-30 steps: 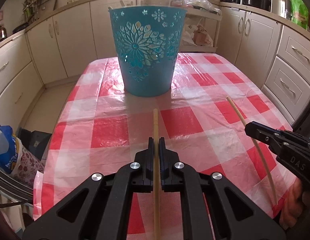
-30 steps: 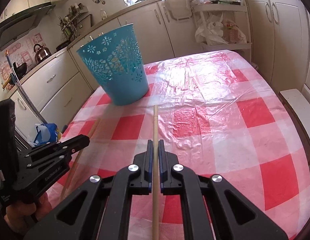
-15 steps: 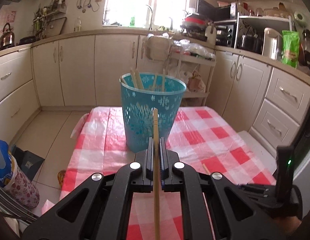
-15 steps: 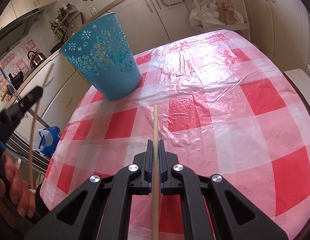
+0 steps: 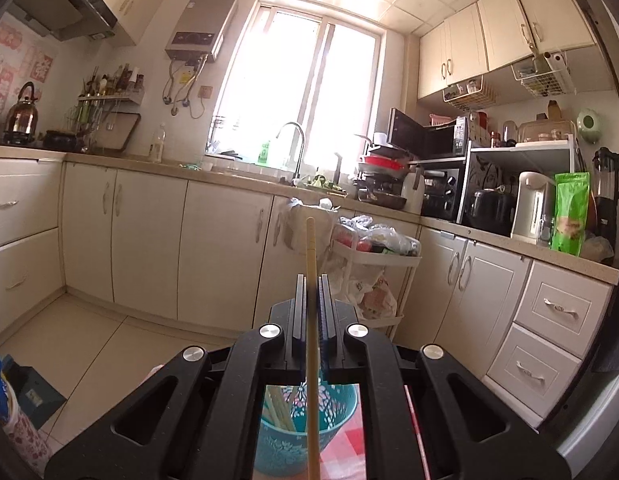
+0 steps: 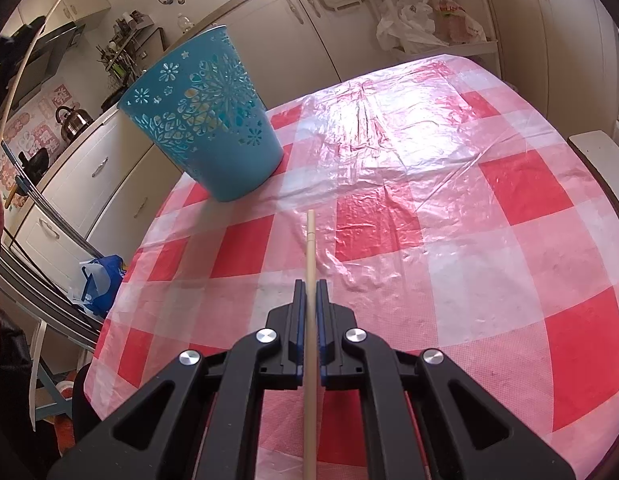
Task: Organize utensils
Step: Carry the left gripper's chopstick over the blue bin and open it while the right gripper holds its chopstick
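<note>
Chopsticks fill both grippers — the left gripper (image 5: 310, 280) has its fingers clamped on one chopstick (image 5: 311, 248), high over the blue basket (image 5: 341, 404) holding more sticks; the right gripper (image 6: 310, 284) pinches another chopstick (image 6: 310, 248) above the checkered worktop (image 6: 449, 208).

Teal basket (image 6: 207, 120) stands on the table (image 6: 449, 220), the only obstacle there; bare cloth right of and in front of the basket leaves passage
</note>
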Motion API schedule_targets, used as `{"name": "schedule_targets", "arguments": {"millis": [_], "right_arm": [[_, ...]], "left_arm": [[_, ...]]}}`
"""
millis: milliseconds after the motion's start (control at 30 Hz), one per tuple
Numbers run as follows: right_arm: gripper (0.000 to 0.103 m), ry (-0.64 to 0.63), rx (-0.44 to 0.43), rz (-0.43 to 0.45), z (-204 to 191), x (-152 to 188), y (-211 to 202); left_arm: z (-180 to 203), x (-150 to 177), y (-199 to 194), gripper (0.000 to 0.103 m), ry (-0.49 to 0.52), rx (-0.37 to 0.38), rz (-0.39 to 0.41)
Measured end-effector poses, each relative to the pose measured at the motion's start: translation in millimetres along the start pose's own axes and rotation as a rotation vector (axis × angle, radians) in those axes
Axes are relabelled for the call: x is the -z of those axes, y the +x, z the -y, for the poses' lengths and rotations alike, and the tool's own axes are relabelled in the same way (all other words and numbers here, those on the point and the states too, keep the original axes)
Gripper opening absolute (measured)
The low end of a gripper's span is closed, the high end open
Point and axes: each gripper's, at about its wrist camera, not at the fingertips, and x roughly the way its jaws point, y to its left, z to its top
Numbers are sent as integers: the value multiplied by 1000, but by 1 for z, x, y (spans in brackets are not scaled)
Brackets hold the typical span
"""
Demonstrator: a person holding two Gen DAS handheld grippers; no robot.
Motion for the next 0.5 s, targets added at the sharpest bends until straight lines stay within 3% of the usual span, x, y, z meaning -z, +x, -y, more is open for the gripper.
{"name": "schedule_targets", "arguments": {"millis": [300,500], "right_arm": [[6,6,-5,-13,2,-1,1],[6,14,-7,-27,3,-1,3]], "left_arm": [[-9,-24,78,5,-92,-25,59],[-13,0,123,5,-126,-56,18]]}}
